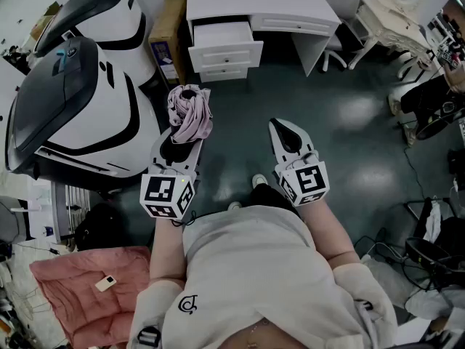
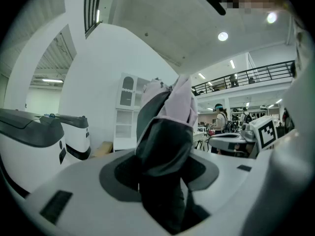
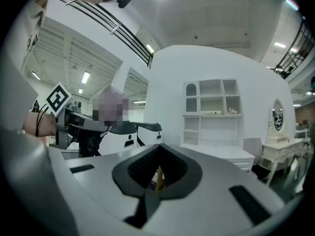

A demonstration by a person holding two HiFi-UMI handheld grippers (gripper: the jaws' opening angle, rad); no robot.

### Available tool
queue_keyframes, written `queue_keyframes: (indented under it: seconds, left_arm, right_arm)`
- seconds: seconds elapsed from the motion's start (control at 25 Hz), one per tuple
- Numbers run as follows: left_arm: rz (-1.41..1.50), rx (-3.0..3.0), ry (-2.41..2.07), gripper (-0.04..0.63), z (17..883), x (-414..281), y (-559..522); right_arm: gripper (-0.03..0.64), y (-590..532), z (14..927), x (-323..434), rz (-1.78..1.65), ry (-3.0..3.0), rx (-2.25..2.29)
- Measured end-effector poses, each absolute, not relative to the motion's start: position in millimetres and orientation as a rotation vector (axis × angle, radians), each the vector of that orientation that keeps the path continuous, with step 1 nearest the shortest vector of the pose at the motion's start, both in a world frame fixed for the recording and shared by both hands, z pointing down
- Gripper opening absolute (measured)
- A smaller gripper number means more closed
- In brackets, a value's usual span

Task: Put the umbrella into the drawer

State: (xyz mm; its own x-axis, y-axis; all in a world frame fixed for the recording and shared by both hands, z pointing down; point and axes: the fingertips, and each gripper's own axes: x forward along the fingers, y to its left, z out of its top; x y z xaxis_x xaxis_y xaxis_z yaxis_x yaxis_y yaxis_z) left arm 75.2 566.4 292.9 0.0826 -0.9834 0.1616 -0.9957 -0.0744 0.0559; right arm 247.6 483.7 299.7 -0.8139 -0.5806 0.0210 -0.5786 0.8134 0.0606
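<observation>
A folded pink umbrella (image 1: 190,113) with a dark handle end sticks up and forward out of my left gripper (image 1: 183,140), which is shut on it. In the left gripper view the umbrella (image 2: 167,127) fills the middle, clamped between the jaws of the left gripper (image 2: 165,181). My right gripper (image 1: 285,129) is held level beside it, shut with nothing in it; the right gripper view shows its jaws (image 3: 157,176) closed together. Ahead across the dark floor stands a white desk (image 1: 290,9) whose top drawer (image 1: 221,35) is pulled open.
Two big white-and-black machines (image 1: 73,107) stand on the left, close to my left gripper. A cardboard box (image 1: 168,35) leans beside the desk. A pink cushion (image 1: 87,289) lies at lower left. White ornate furniture (image 1: 396,20) and cables (image 1: 429,246) fill the right side.
</observation>
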Motion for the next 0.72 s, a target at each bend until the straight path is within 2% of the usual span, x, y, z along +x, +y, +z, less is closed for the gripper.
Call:
queue_keyframes:
  seconds: [0.72]
  left_arm:
    - [0.105, 2.175, -2.030, 0.222, 297.8, 47.9, 558.6]
  right_arm:
    - [0.005, 471.8, 294.7, 217.6, 0.026, -3.006, 0.955]
